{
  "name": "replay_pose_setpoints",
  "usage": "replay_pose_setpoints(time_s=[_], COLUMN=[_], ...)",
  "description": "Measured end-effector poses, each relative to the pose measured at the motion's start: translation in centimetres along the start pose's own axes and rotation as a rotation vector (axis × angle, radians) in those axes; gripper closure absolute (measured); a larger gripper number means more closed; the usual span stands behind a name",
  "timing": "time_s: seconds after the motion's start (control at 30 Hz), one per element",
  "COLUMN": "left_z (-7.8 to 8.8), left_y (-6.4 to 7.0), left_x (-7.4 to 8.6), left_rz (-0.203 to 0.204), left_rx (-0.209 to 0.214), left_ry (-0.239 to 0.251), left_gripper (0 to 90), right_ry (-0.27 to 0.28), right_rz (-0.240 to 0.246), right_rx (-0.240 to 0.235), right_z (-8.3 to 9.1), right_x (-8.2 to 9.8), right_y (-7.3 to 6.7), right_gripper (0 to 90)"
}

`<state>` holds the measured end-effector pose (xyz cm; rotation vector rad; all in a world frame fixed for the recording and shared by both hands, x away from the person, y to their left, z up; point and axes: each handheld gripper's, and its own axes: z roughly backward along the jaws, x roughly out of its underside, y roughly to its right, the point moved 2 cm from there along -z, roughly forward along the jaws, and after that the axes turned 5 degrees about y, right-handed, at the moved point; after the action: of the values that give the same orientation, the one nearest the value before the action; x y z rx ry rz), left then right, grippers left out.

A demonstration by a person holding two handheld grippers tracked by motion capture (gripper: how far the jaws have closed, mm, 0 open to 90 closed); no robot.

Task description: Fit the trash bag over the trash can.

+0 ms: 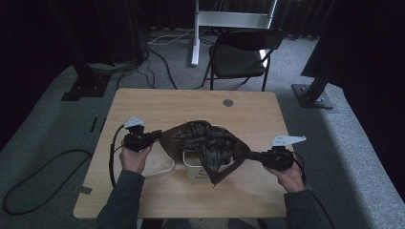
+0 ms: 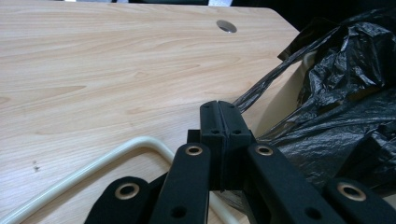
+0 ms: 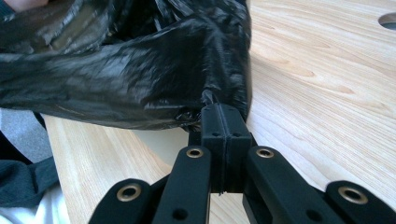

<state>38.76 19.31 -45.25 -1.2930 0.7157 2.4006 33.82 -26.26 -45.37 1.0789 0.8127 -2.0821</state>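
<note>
A crumpled black plastic bag (image 1: 205, 140) hangs stretched between my two grippers over a small white bin (image 1: 197, 169) at the table's middle. My left gripper (image 1: 159, 136) is shut on the bag's left edge; in the left gripper view the jaws (image 2: 219, 109) are pressed together with a taut strip of the bag (image 2: 266, 81) running off to the upper right. My right gripper (image 1: 252, 155) is shut on the bag's right corner, and the film (image 3: 140, 70) bunches at the closed jaw tips (image 3: 223, 112). The bin's cream handle (image 2: 93, 168) lies on the wood beside the left jaws.
The wooden table (image 1: 191, 102) has a round cable hole (image 1: 228, 102) near its far edge. A black folding chair (image 1: 239, 57) stands behind the table. A cable (image 1: 38, 167) loops on the carpet at the left. Metal stand bases (image 1: 313, 95) sit on either side.
</note>
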Motion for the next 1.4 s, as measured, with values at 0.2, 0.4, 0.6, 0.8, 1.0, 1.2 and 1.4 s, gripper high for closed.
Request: replay_pose_setpoints(time_s=[0.2,0.4,0.6,0.8,1.0,1.2,1.4], left_z=[0.4,0.8,1.6,2.0,1.7,1.0,0.2], left_y=[-0.4,0.5,1.6,2.5,4.4,5.5,7.0], left_x=[0.3,-0.1,-1.2,-1.6,-1.9,-2.1,-2.0], left_rz=[0.011,-0.011,-0.045,-0.07,-0.117,-0.139,-0.186], left_rx=[-0.003,0.027,0.039,0.056,0.105,0.15,0.209], left_ry=[0.005,0.033,0.067,0.08,0.076,0.057,0.034], left_gripper=[90.0,79.1,71.2,68.7,67.3,65.9,65.6], right_ry=[-0.003,0.01,0.039,0.059,0.07,0.073,0.083], right_rz=[-0.013,-0.01,0.005,0.011,0.011,0.019,0.03], right_rx=[0.016,0.005,0.009,0.007,0.001,-0.009,-0.017], right_z=[0.5,0.7,1.0,1.0,0.5,0.1,-0.3], right_x=[0.5,0.2,-0.9,-1.6,-2.1,-2.5,-3.1], right_y=[0.5,0.4,-0.1,-0.5,-0.8,-1.2,-1.7], right_gripper=[90.0,78.5,63.2,61.7,61.3,61.4,61.9])
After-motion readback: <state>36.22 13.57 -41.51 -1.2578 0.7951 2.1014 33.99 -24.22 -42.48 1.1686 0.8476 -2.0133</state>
